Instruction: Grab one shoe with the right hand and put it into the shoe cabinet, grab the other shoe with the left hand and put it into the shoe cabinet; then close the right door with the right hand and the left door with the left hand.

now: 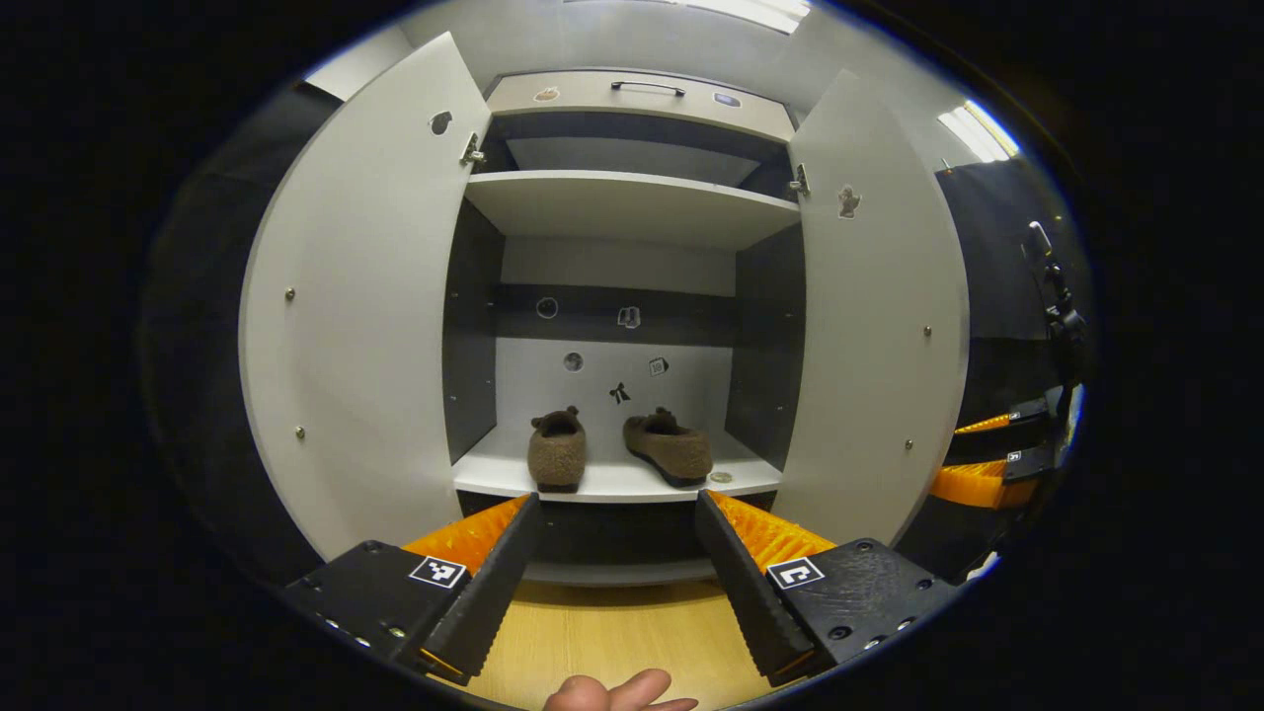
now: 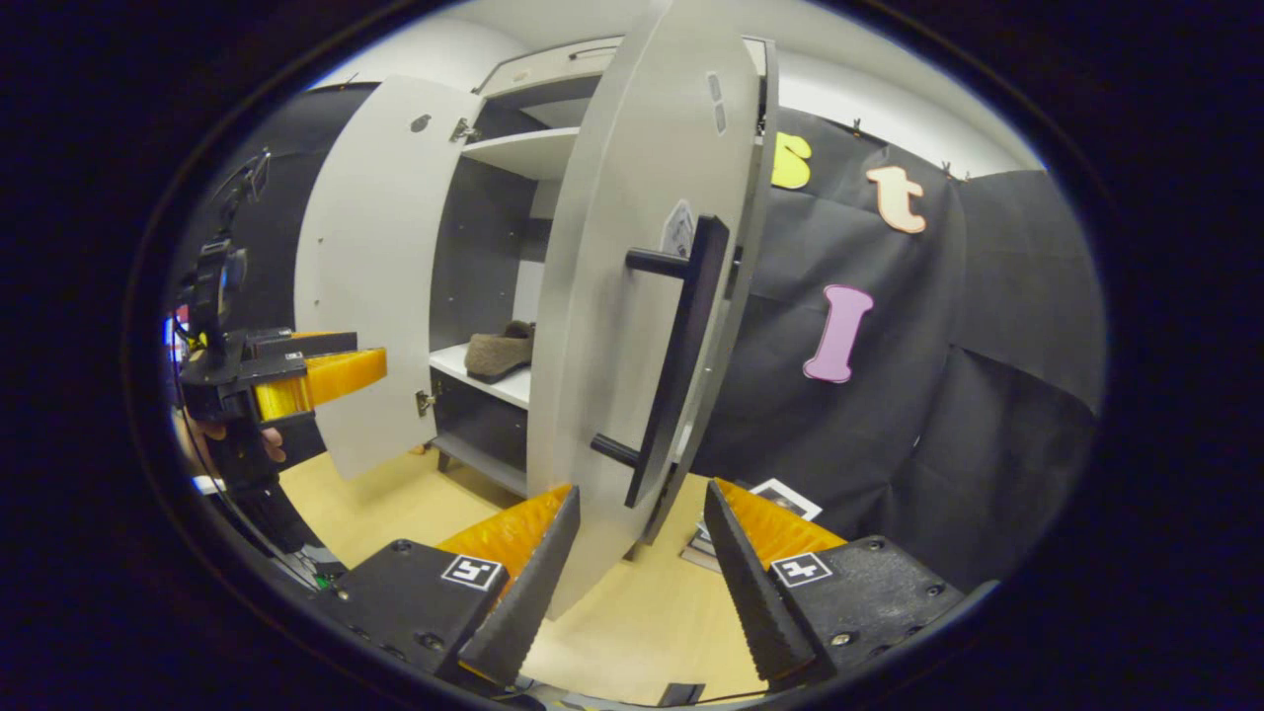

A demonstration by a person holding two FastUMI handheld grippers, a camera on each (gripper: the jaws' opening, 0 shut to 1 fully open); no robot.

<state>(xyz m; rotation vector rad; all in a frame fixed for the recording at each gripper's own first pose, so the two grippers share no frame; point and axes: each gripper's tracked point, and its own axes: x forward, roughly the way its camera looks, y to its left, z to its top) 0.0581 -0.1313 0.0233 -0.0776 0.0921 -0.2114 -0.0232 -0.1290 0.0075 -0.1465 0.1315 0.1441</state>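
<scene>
1. Both shoes sit on the lower shelf (image 1: 612,484) of the shoe cabinet (image 1: 632,128): the left shoe (image 1: 557,451) and the right shoe (image 1: 670,446), side by side, apart.
2. The left door (image 1: 365,296) and right door (image 1: 869,326) stand open.
3. The left gripper (image 1: 617,553) is spread wide, empty, facing the cabinet.
4. The right gripper (image 2: 632,563) is wide too, holding nothing, its fingers on either side of the right door's edge, below the door handle (image 2: 681,346).
</scene>
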